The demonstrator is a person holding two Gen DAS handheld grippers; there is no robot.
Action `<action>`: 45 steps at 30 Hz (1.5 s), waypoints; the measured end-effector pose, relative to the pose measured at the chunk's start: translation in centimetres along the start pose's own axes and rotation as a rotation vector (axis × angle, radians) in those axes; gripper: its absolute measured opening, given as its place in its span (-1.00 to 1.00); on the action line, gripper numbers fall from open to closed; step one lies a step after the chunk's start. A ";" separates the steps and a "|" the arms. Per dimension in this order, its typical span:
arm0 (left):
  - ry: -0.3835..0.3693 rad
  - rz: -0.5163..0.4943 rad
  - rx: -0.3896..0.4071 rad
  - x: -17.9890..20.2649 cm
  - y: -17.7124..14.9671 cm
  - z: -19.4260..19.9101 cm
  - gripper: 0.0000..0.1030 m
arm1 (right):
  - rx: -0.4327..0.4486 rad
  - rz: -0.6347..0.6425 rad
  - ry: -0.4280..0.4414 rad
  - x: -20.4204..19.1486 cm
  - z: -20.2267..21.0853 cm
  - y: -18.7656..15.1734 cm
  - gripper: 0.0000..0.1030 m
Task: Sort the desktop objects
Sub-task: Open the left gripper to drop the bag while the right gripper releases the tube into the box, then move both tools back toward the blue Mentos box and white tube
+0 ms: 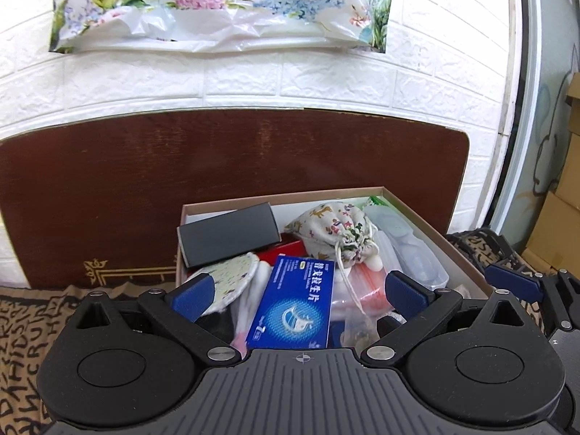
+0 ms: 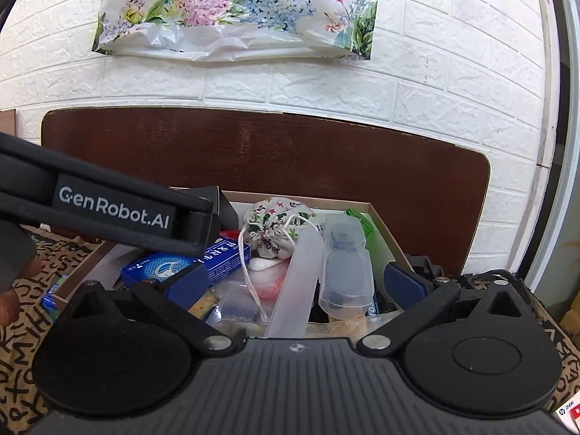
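An open cardboard box (image 1: 458, 250) holds mixed objects: a blue medicine box (image 1: 295, 306), a dark grey case (image 1: 228, 233), a patterned drawstring pouch (image 1: 335, 230), a round patterned pad (image 1: 235, 277) and clear plastic cases (image 1: 413, 250). My left gripper (image 1: 299, 295) is open and empty above the blue medicine box. My right gripper (image 2: 295, 282) is open and empty above the same cardboard box (image 2: 380, 219), over a clear bottle (image 2: 344, 272) and a frosted strip (image 2: 299, 282). The pouch (image 2: 277, 226) and blue medicine box (image 2: 181, 264) show there too.
The box sits on a patterned brown cloth (image 1: 32, 322). A dark wooden board (image 1: 217, 156) leans on the white brick wall behind. A floral bag (image 1: 217, 3) hangs above. The left gripper's body (image 2: 108, 210) crosses the right view. Cardboard cartons (image 1: 565, 195) stand far right.
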State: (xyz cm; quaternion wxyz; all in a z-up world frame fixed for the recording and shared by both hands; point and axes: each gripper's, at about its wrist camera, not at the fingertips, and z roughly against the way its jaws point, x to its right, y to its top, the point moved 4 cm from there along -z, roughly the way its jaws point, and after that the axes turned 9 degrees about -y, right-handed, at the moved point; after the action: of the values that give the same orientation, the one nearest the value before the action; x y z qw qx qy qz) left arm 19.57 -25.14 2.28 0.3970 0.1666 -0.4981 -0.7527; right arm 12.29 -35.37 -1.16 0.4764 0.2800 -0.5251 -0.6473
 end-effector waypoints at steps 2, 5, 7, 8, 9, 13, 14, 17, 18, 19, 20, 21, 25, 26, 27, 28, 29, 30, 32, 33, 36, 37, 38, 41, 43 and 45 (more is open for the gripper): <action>0.003 0.003 -0.001 0.0 -0.2 0.6 1.00 | 0.002 0.003 0.003 -0.2 0.5 0.1 0.99; 0.011 0.000 0.001 0.0 -0.5 1.5 1.00 | 0.008 0.002 0.011 -0.6 1.4 0.3 0.99; 0.011 0.000 0.003 -0.1 -0.7 2.2 1.00 | 0.011 0.002 0.020 -0.9 2.0 0.4 0.99; 0.014 0.001 0.005 -0.1 -0.8 2.5 1.00 | 0.014 0.001 0.023 -1.0 2.4 0.4 0.99; 0.017 0.001 0.008 -0.1 -0.9 2.9 1.00 | 0.016 0.001 0.026 -1.2 2.7 0.4 0.99; 0.018 0.009 0.012 -0.5 -1.5 4.3 1.00 | 0.021 0.003 0.042 -2.0 4.0 0.6 0.99; 0.020 0.011 0.014 -0.6 -1.7 4.6 1.00 | 0.023 0.005 0.046 -2.2 4.3 0.7 0.99; 0.023 0.017 0.019 -1.1 -2.2 5.8 1.00 | 0.029 0.008 0.064 -3.0 5.4 0.9 1.00; 0.023 0.019 0.018 -1.3 -2.4 6.1 1.00 | 0.027 0.007 0.071 -3.3 5.7 0.9 1.00; 0.026 0.019 0.017 -1.4 -2.6 6.4 1.00 | 0.029 0.009 0.078 -3.6 6.1 0.9 1.00; 0.028 0.017 0.016 -1.6 -2.8 6.8 1.00 | 0.032 0.010 0.084 -4.0 6.5 0.9 1.00; 0.030 0.017 0.016 -1.8 -3.1 7.2 1.00 | 0.038 0.028 0.070 -4.3 6.8 1.0 1.00; 0.032 0.050 0.016 -3.4 -4.7 8.9 1.00 | 0.040 0.043 0.103 -6.3 7.9 0.8 1.00; 0.033 0.062 0.012 -4.0 -5.2 9.4 1.00 | 0.038 0.051 0.113 -6.9 8.2 0.7 1.00; 0.035 0.073 0.009 -4.6 -5.8 9.8 1.00 | 0.035 0.059 0.122 -7.5 8.5 0.5 1.00; 0.038 0.084 0.006 -5.3 -6.4 10.3 1.00 | 0.031 0.070 0.133 -8.1 8.7 0.3 1.00; 0.043 0.095 0.001 -5.9 -6.9 10.7 1.00 | 0.026 0.081 0.143 -8.8 8.9 0.0 1.00; 0.046 0.105 -0.003 -6.7 -7.4 11.1 1.00 | 0.022 0.094 0.156 -9.6 9.2 -0.3 1.00; 0.050 0.120 -0.014 -8.3 -8.6 11.9 1.00 | 0.010 0.119 0.181 -11.1 9.5 -1.1 1.00; 0.059 0.128 -0.022 -9.3 -9.2 12.2 1.00 | 0.000 0.132 0.197 -11.9 9.6 -1.5 1.00; 0.089 0.165 -0.045 -12.1 -10.6 12.7 1.00 | -0.042 0.163 0.241 -14.1 9.5 -3.0 0.99; 0.098 0.179 -0.051 -13.1 -11.0 12.7 1.00 | -0.054 0.167 0.251 -14.8 9.4 -3.4 0.99; 0.104 0.188 -0.055 -13.9 -11.3 12.8 1.00 | -0.067 0.171 0.262 -15.5 9.4 -3.9 0.99; 0.119 0.198 -0.069 -15.9 -11.6 12.3 1.00 | -0.105 0.178 0.301 -17.4 8.8 -5.1 0.99; 0.129 0.198 -0.073 -16.9 -11.5 11.7 1.00 | -0.118 0.187 0.318 -18.7 8.3 -5.6 0.99; 0.132 0.199 -0.078 -17.8 -11.5 10.9 0.96 | -0.128 0.200 0.319 -19.8 7.5 -6.0 0.97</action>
State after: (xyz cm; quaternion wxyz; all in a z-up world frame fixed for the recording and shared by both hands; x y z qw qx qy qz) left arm 18.81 -2.62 -5.54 0.5078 0.1498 -0.4552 -0.7159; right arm 11.58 -14.29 -7.34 0.6322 0.2949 -0.4259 -0.5762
